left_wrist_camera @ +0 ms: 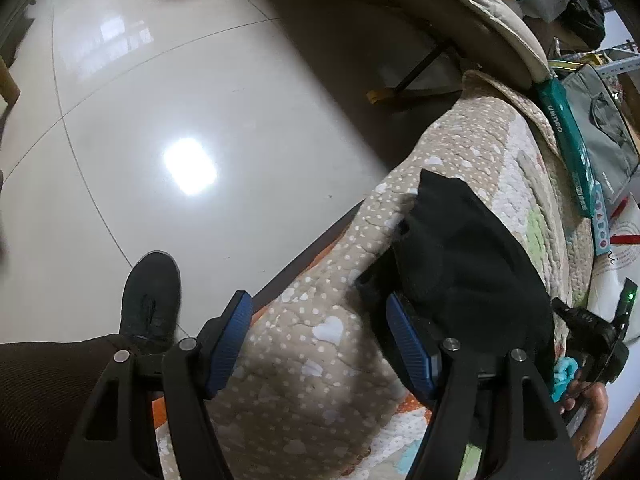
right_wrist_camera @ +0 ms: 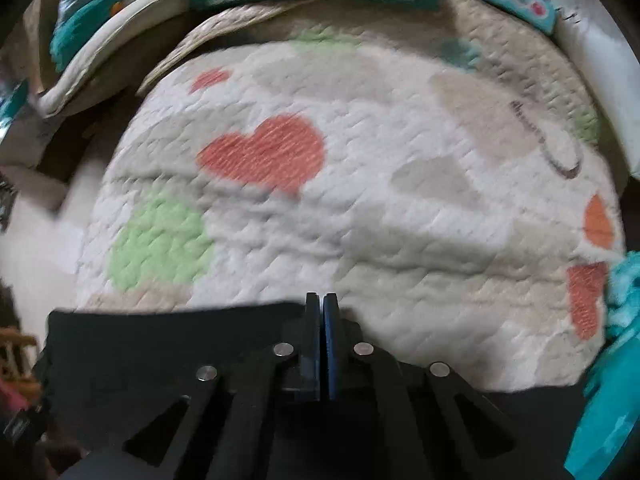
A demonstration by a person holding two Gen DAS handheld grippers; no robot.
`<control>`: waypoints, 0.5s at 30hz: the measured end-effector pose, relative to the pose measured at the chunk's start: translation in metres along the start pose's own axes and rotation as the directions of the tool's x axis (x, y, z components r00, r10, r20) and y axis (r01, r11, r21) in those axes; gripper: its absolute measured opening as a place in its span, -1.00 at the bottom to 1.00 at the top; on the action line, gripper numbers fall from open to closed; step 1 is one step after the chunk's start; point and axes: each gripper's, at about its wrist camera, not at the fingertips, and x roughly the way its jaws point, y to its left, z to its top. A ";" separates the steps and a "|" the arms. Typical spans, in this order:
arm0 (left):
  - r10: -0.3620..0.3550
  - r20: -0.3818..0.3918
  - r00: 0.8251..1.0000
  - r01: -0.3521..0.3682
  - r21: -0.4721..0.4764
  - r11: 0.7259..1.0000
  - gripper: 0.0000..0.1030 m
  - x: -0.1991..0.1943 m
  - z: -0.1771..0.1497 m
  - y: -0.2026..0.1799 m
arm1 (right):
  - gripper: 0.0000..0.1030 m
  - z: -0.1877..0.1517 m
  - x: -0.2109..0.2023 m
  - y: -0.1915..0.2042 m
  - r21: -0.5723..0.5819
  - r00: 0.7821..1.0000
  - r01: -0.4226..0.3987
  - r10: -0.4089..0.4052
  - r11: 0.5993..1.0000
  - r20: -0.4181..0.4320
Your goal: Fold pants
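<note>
Black fabric: the pants [left_wrist_camera: 476, 256] lie bunched on a quilt [left_wrist_camera: 320, 320], near its edge above the floor [left_wrist_camera: 200, 120].
Quilt: beige with white dots and hearts along the draped side; in the right wrist view its top [right_wrist_camera: 360, 184] is white with a red heart [right_wrist_camera: 268, 152] and a green patch [right_wrist_camera: 160, 240].
Left gripper [left_wrist_camera: 320, 344]: jaws wide apart, nothing between the blue pads [left_wrist_camera: 230, 344]; it hangs over the quilt's edge, its right finger just beside the pants' near end.
Right gripper [right_wrist_camera: 323, 308]: blue pads pressed together on the straight upper edge of the pants [right_wrist_camera: 160, 344], which spread dark and flat beneath the fingers in this view.
Same gripper from the left wrist view: its black body and a green light [left_wrist_camera: 631, 296] show at the far right, the person's hand [left_wrist_camera: 588, 404] around the handle.
Floor: glossy pale tile with a bright glare of a lamp.
Person: a black shoe [left_wrist_camera: 152, 296] stands on the tile beside the quilt, a dark trouser leg [left_wrist_camera: 44, 392] above it.
Background: a teal pack [left_wrist_camera: 568, 136] and a grey bag [left_wrist_camera: 600, 128] sit along the quilt's far side; the right wrist view is blurred.
</note>
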 end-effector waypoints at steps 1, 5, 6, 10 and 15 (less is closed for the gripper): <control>0.000 -0.003 1.000 0.000 -0.001 1.000 0.35 0.000 0.000 0.000 | -0.93 0.004 -0.002 -0.004 0.021 1.000 -0.002 0.002 1.000 0.017; -0.015 0.000 1.000 0.015 -0.010 1.000 0.35 -0.001 0.001 0.001 | -0.88 0.008 -0.019 -0.010 0.066 0.996 -0.080 0.078 0.995 0.030; -0.022 0.004 1.000 0.022 -0.013 1.000 0.35 -0.002 0.001 0.002 | -0.83 0.006 -0.020 -0.007 0.061 0.995 -0.101 0.100 0.993 0.018; -0.036 0.015 0.999 0.037 -0.040 0.999 0.35 -0.006 0.003 0.008 | -0.78 -0.006 -0.016 0.011 0.070 0.986 -0.164 0.166 0.984 -0.023; -0.026 0.055 0.998 0.034 -0.150 0.988 0.35 -0.017 0.016 0.032 | -0.47 -0.045 -0.028 0.085 -0.062 0.941 -0.334 0.329 0.941 -0.072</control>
